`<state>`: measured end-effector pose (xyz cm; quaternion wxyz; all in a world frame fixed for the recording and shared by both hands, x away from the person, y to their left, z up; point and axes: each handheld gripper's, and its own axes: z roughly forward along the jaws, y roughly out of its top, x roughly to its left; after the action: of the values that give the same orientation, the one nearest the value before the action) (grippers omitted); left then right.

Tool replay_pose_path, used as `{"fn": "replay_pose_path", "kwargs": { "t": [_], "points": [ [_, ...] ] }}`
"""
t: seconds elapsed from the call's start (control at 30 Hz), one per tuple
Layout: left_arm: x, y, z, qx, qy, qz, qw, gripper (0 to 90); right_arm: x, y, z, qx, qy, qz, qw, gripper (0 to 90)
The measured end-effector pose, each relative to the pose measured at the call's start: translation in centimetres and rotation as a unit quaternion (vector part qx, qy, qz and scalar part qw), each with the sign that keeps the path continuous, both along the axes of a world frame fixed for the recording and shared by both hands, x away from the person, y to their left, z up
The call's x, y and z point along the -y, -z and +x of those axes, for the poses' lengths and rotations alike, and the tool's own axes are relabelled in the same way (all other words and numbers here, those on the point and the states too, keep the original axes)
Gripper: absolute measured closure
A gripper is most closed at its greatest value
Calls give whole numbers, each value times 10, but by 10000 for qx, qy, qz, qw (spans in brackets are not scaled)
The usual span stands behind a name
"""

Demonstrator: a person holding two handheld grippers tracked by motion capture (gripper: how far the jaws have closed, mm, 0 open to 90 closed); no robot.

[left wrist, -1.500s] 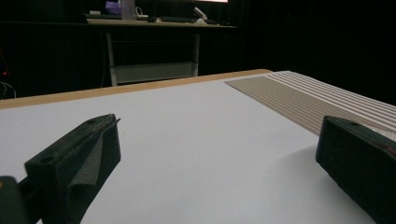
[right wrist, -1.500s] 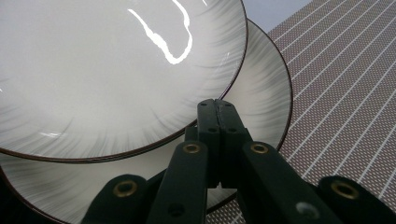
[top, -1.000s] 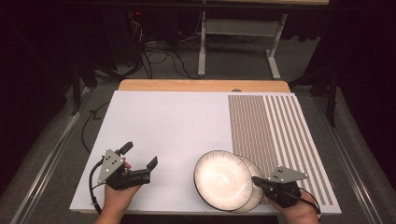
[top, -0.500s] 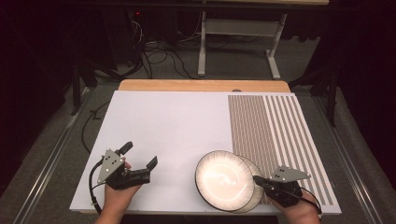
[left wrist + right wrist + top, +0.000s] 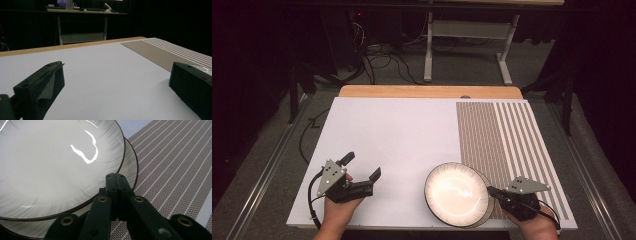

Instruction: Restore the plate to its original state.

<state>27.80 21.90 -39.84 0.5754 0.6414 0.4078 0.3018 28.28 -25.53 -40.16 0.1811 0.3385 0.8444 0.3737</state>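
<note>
Two plates: an upper plate (image 5: 456, 194) is stacked on a lower plate (image 5: 489, 181), both overlapping the near left edge of the striped mat (image 5: 507, 135); the lower one is seen as a crescent on the mat side.
Right gripper (image 5: 490, 190): it is placed over the mat's near edge. Its jaws are pressed together with no gap at the mat-side rim of the upper plate, and the rim is judged to be pinched between them.
Change: compared with one second ago, the upper plate and the right gripper are found a little further towards the mat, while the lower plate is left where it was.
Meaning: the upper plate is judged to be in the course of being drawn off the stack, and separation is not yet complete, since most of the lower plate is covered.
Left gripper (image 5: 362, 165): it is held well to the left of the mat over the bare tabletop (image 5: 392, 135). Its jaws are spread wide and nothing is held. Its position is unchanged.
Close view: from the right gripper, the two dark rims (image 5: 128, 167) are seen offset beside the closed jaws.
</note>
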Motion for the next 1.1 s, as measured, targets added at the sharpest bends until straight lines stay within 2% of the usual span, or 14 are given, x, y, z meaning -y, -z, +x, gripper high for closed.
{"fn": "replay_pose_path", "kwargs": {
  "t": [0.8, 1.1],
  "points": [
    [1, 0, 0, -5, 11, 36, 10000, 8, 4, -3, -1, 65, 64, 14, 10000, 900],
    [1, 0, 0, -3, 11, 38, 10000, 8, 12, -5, 0, 79, 233, 42, 9997, 900]
  ]
}}
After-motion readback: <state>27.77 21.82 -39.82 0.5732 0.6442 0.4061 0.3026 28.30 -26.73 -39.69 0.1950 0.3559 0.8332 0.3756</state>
